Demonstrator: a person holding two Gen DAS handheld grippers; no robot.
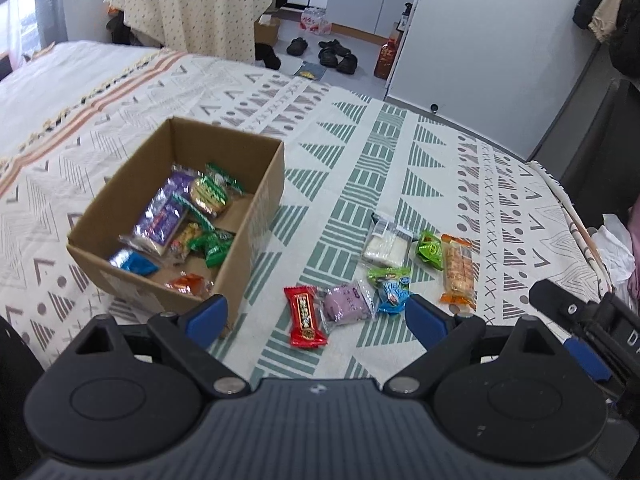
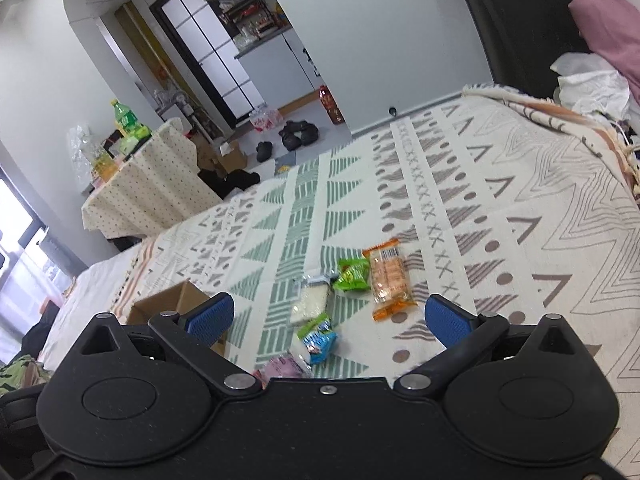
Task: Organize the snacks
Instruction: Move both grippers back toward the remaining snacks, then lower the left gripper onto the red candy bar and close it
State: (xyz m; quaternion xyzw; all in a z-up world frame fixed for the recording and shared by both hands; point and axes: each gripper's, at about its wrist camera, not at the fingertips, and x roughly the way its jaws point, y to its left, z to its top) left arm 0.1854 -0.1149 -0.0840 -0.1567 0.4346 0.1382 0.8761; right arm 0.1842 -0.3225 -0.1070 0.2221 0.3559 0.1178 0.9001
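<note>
A cardboard box (image 1: pixel 256 204) on the patterned bedspread holds several wrapped snacks. Loose snacks lie to its right: a red pack (image 1: pixel 306 317), a purple pack (image 1: pixel 347 303), a blue pack (image 1: pixel 393 296), a white pack (image 1: pixel 385 244), a green pack (image 1: pixel 430 249) and an orange pack (image 1: pixel 458 270). My left gripper (image 1: pixel 316 320) is open and empty, hovering just before the red and purple packs. My right gripper (image 2: pixel 330 318) is open and empty above the blue pack (image 2: pixel 318 338), with the white pack (image 2: pixel 310 300), green pack (image 2: pixel 353 275) and orange pack (image 2: pixel 390 278) ahead. The box corner (image 2: pixel 168 304) shows at its left.
The bedspread (image 1: pixel 400 152) stretches far and right to the bed edge. A table with a dotted cloth (image 1: pixel 192 4) stands beyond the bed. Shoes (image 1: pixel 336 54) and bottles lie on the floor. Pillows and white cloth (image 2: pixel 592 80) sit at the bed's far right.
</note>
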